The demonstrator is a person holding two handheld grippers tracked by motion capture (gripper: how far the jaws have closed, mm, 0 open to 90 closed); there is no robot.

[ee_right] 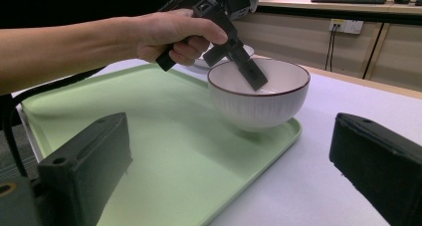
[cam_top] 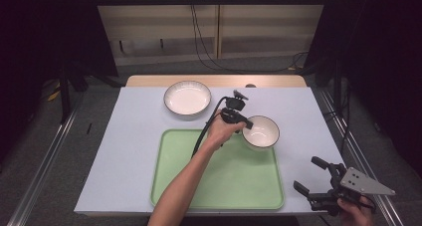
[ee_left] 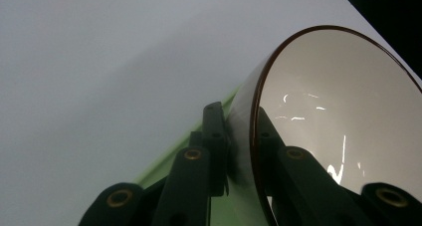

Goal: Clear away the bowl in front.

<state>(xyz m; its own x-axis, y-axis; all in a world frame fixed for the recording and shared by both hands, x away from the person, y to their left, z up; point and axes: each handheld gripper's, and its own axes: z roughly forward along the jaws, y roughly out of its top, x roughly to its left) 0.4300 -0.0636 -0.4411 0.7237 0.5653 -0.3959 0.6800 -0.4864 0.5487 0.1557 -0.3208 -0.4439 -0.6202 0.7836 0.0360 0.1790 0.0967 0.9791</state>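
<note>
Left gripper: the black two-jaw left gripper (cam_top: 244, 127) is clamped on the near-left rim of the small white ribbed bowl with a dark brown rim (cam_top: 261, 131); one jaw lies inside the wall, the other outside it, as the left gripper view shows (ee_left: 239, 151).
Left hand: the person's left hand (cam_top: 219, 131) holds the gripper handle, forearm reaching across the tray from the bottom of the high view.
Small bowl: it sits at the far right corner of the flat pale green plastic tray (cam_top: 219, 191), its base over the tray's raised edge (ee_right: 259, 99); whether it rests there or is lifted slightly I cannot tell.
Right gripper: the black right gripper (cam_top: 318, 178) has its jaws spread wide, holding nothing, near the table's right front corner, well apart from the bowl.
Other dish: a wider shallow white bowl with a dark rim (cam_top: 187, 98) stands on the light grey tabletop (cam_top: 124, 151) beyond the tray.
</note>
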